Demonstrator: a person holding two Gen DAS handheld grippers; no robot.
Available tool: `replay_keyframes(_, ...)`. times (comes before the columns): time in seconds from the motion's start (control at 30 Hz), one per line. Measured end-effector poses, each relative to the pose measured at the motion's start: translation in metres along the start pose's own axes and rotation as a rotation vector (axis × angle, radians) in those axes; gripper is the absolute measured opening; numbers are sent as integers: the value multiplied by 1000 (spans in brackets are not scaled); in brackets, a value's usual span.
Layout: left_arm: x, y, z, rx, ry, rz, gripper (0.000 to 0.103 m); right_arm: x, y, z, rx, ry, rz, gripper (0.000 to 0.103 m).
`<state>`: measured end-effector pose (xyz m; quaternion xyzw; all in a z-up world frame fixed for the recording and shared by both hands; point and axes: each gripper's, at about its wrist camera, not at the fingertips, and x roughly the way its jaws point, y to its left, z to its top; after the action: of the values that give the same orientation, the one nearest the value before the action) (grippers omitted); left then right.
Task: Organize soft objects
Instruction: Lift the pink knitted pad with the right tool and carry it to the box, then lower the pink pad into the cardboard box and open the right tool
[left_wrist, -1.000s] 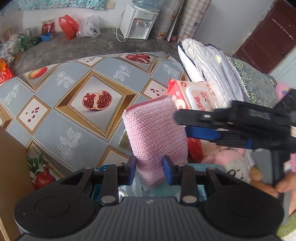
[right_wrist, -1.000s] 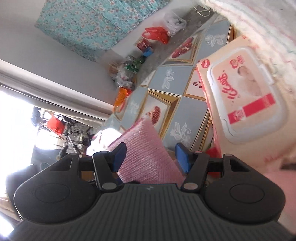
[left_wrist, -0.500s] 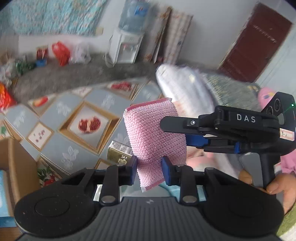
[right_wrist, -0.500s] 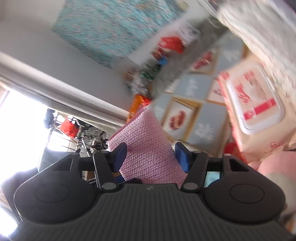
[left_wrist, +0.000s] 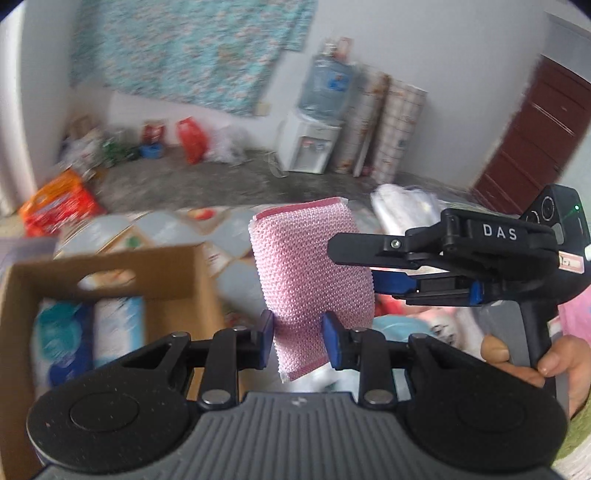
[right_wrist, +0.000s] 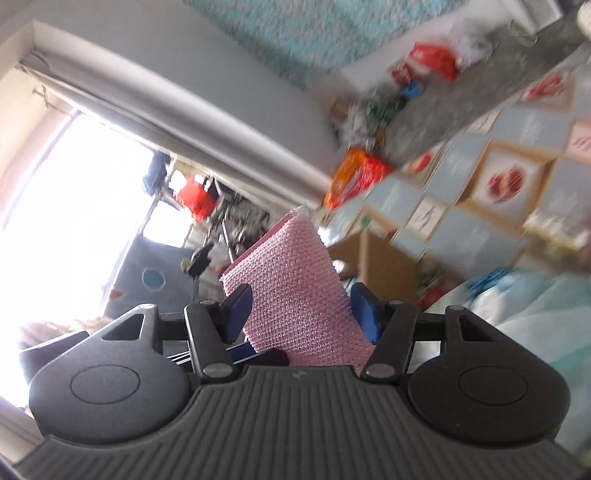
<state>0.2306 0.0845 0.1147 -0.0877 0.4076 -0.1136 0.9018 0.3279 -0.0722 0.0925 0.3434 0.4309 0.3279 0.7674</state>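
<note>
Pink scrub sponge (left_wrist: 312, 280) held in the air, upright, up and right of the cardboard box (left_wrist: 110, 280); also seen in the right wrist view (right_wrist: 295, 291). Likely mid-carry toward the box, which already holds blue-white soft packs (left_wrist: 88, 332). Next move probably calls for swinging over the box opening, lowering, then releasing both grips.

Left gripper (left_wrist: 298, 334): blue pads narrowly apart, pinching the sponge's lower end. Right gripper (right_wrist: 301, 310): wider spread, pads touching the sponge's two edges, apparently clamped on it; seen coming in from the right of the sponge in the left wrist view (left_wrist: 354, 264). Patterned tablecloth (right_wrist: 517, 177) behind the box, blurred.
</note>
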Motion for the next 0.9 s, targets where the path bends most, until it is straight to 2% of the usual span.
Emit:
replay_keyframes(0.23,5,83,-17,-109,67,39,30,89,28,-26,-8,99,-55,59)
replay_keyframes(0.33,17,110,-18,-141,100,60,28,109,33,-32,-16,116,-73,59)
replay_keyframes(0.37,22,118,-18,-155,109,65,24,113,33,-32,-19,120,-74,59)
replay_keyframes(0.47,45,140,-13,-210,152,56,20,128,32,-27,-18,151,-52,58)
replay_keyframes(0.57,73,147,-9,-220,190,78,20,139,28,-25,-53,164,-80,58)
replay_keyframes(0.7,102,152,-9,-235,236,87,20,141,14,-19,-36,173,-95,58)
replay_keyframes(0.9,109,148,-4,-224,221,102,22,130,-5,-6,-17,154,-76,58)
